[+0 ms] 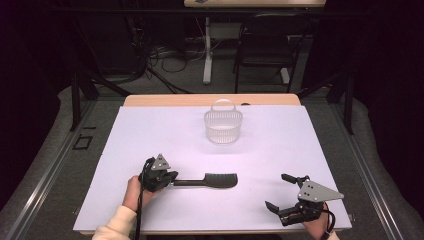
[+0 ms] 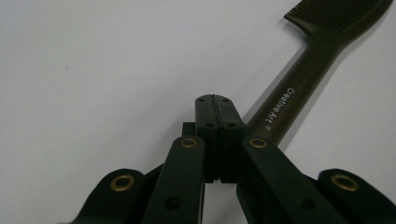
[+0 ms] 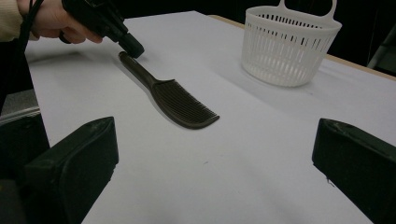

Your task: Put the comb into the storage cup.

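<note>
Left claw (image 2: 217,103): jaws fully together, pads pressed flat against each other with nothing between them. In the left gripper view the tips sit just left of the comb handle, beside it and not around it.
Left claw pose: held low over the surface, pointing toward the comb's handle end; in the high view it (image 1: 170,179) lies level, aimed to the right.
Left hand (image 1: 134,192): wrapped round the back of the tool, cream sleeve coming in from the bottom edge, black cable trailing down past the wrist.
Right claw (image 1: 280,191): jaws spread wide, nothing between them; in the right gripper view the 2 black jaws stand far apart at the bottom corners.
Right claw pose: near the front right edge of the surface, tilted low, opening facing left and forward, grey 3-cornered plate on top.
Right hand (image 1: 318,228): behind the tool at the bottom edge; only a small part shows.
Comb (image 1: 207,181): dark, long-handled, lying flat on the surface between the 2 claws, handle end by the left claw, toothed head toward the middle. "Creative Art" is printed on the handle.
Basket (image 1: 223,124): white, slotted, with a loop handle, upright toward the far middle of the surface, well apart from the comb.
Surface (image 1: 150,130): covered by a pale sheet.
</note>
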A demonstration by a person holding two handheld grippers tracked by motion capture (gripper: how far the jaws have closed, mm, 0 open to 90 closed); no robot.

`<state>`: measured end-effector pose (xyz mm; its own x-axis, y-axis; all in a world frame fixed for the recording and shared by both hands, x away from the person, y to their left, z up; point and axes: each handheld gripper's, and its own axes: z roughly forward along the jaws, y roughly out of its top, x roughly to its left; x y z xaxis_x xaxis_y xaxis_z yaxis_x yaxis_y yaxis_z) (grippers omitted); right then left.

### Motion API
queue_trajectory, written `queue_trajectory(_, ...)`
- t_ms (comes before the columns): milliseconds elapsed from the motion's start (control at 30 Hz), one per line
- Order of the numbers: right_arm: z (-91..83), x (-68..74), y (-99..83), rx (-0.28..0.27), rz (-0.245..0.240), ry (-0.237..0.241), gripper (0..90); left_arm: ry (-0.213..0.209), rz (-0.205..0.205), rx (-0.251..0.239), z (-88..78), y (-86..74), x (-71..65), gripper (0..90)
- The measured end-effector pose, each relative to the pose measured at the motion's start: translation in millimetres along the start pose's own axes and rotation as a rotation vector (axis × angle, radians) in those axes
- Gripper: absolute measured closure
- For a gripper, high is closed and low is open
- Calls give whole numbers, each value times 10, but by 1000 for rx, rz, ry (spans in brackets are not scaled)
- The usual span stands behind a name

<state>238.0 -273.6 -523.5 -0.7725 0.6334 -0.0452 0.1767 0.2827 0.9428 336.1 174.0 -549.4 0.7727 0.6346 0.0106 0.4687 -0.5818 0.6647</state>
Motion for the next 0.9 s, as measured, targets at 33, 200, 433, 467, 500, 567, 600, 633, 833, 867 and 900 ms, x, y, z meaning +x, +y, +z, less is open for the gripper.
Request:
queue_trajectory(33, 0, 0, 0, 0, 0, 0, 0, -1, 0, 1, 0, -1, -7, 900)
queue_trajectory(200, 4, -3, -2, 2, 2, 1, 0, -12, 14, 17, -2, 4, -40, 900)
queue_trajectory(433, 6, -5, 0, 7, 7, 5, 0, -24, 16, 26, -17, 4, -76, 900)
queue_trajectory(467, 6, -5, 1, 3, 6, 4, 0, -26, 17, 28, -20, 4, -79, 900)
queue_trajectory(500, 8, -5, -1, 6, 6, 3, 0, -27, 18, 31, -23, 4, -84, 899)
queue_trajectory(567, 10, -8, -2, 7, 4, 3, 0, -30, 15, 35, -27, 3, -90, 900)
queue_trajectory(600, 9, -9, -3, 7, 4, 3, 0, -30, 13, 40, -29, 4, -95, 900)
queue_trajectory(633, 5, -6, -1, 7, 7, 4, 0, -32, 13, 43, -29, 4, -98, 899)
queue_trajectory(833, 8, -5, 0, 8, 7, 5, 0, -40, 6, 56, -36, 7, -117, 899)
queue_trajectory(867, 7, -5, 1, 9, 7, 5, 0, -42, 5, 58, -36, 7, -120, 898)
queue_trajectory(900, 9, -3, -1, 10, 9, 7, 0, -41, 5, 58, -37, 7, -122, 898)
